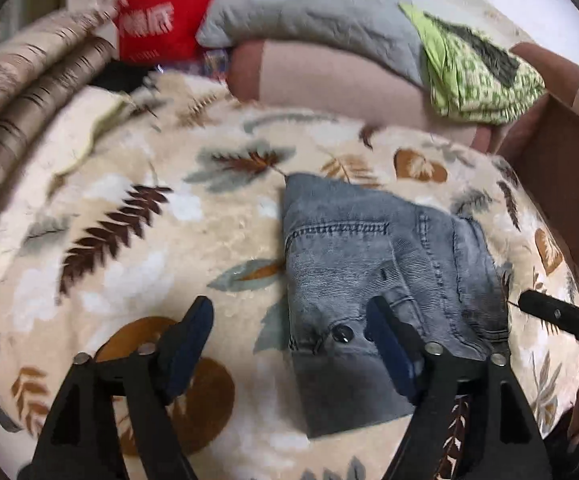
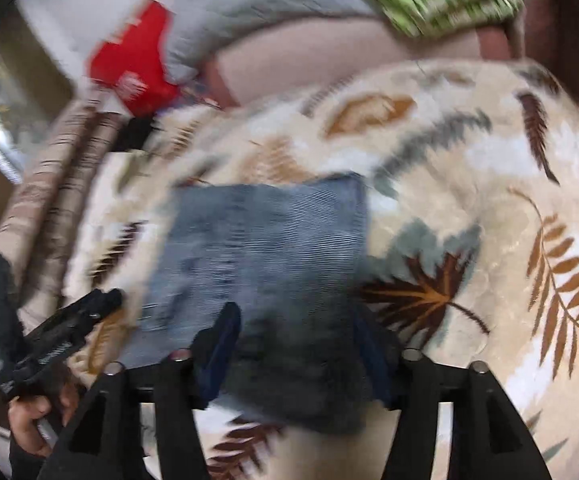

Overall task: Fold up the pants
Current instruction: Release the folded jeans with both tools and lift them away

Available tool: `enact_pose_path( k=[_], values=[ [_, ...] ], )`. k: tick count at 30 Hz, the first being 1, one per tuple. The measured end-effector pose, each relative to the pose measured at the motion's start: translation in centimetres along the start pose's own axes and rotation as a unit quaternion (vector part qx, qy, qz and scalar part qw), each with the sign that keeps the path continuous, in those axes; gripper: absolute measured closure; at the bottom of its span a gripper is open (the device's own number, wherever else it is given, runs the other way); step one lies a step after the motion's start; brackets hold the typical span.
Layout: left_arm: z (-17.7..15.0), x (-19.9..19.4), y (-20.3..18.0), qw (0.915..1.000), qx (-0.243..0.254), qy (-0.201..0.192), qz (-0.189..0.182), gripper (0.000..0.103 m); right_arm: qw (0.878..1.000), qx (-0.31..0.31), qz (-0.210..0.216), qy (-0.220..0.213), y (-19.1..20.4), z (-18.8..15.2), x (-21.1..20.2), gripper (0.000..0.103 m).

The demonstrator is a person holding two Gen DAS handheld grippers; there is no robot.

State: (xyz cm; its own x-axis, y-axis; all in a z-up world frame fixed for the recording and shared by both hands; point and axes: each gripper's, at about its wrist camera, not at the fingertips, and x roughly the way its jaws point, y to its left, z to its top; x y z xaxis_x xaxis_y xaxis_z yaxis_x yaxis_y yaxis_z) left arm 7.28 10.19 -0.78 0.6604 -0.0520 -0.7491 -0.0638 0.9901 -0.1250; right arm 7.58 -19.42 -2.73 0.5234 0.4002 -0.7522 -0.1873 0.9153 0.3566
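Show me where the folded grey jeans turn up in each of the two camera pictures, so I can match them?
Left wrist view: the folded jeans lie right of centre on the leaf-print blanket, partly under the right finger of the left gripper.
Right wrist view: the folded jeans sit centre, blurred, between the open fingers of the right gripper.
Shared landmark: the red bag, upper left.

left wrist: close above, looking down-forward over blanket (image 1: 209,220) | right wrist: close, same direction, blurred | shared: folded jeans (image 1: 369,260) (image 2: 269,248), pillows (image 1: 309,12) behind

soft indoor light; right view motion-blurred, fisheye edges.
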Motion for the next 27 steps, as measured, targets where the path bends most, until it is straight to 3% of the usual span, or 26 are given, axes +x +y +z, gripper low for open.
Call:
enact_pose_path(
  k=[2,3,5,6,9,11,12,14,19,27],
  values=[
    [-1.1,0.2,-0.7,1.0000,0.005,-0.002,0.007,0.015,1.000,-0.018,-0.009,-0.008,1.1,-0.9,0.1,0.028],
    [-1.8,1.4,-1.2,0.9995,0.016,0.016,0.022,0.015,0.999,-0.033,-0.022,0.000,1.4,-1.6,0.9,0.024],
    [-3.2,4.6,-1.7,0.9959,0.032,0.069,0.048,0.014,0.993,-0.060,-0.065,0.073,1.0,-3.6,5.2,0.015],
    [-3.5,3.9,-1.2,0.9974,0.018,0.054,0.045,0.014,0.992,-0.061,-0.066,0.083,0.6,-4.1,6.1,0.012],
    [-2.6,1.6,-0.5,0.9980,-0.009,0.051,0.035,0.014,0.994,-0.053,-0.068,0.060,1.2,-3.5,4.0,0.012],
    [-2.2,-0.5,-0.9,0.9993,-0.004,0.022,0.031,0.014,0.994,-0.075,-0.070,0.028,2.1,-3.4,1.3,0.011],
    [-2.0,-1.2,-1.0,0.9995,-0.002,0.011,0.030,0.014,0.992,-0.092,-0.082,0.008,2.4,-3.6,-0.1,0.004],
    [-2.2,-2.6,-1.7,0.9996,0.001,-0.005,0.029,0.005,0.990,-0.106,-0.097,-0.005,2.5,-4.2,-1.8,0.000],
    [-2.6,-3.7,-3.8,0.9999,0.010,0.006,-0.009,0.004,0.978,-0.134,-0.158,0.024,1.4,-5.9,-2.7,0.000],
    [-2.3,-4.1,-4.9,0.9985,0.015,0.012,-0.051,0.000,0.977,-0.141,-0.156,0.024,1.1,-6.5,-3.1,0.000]
  ],
)
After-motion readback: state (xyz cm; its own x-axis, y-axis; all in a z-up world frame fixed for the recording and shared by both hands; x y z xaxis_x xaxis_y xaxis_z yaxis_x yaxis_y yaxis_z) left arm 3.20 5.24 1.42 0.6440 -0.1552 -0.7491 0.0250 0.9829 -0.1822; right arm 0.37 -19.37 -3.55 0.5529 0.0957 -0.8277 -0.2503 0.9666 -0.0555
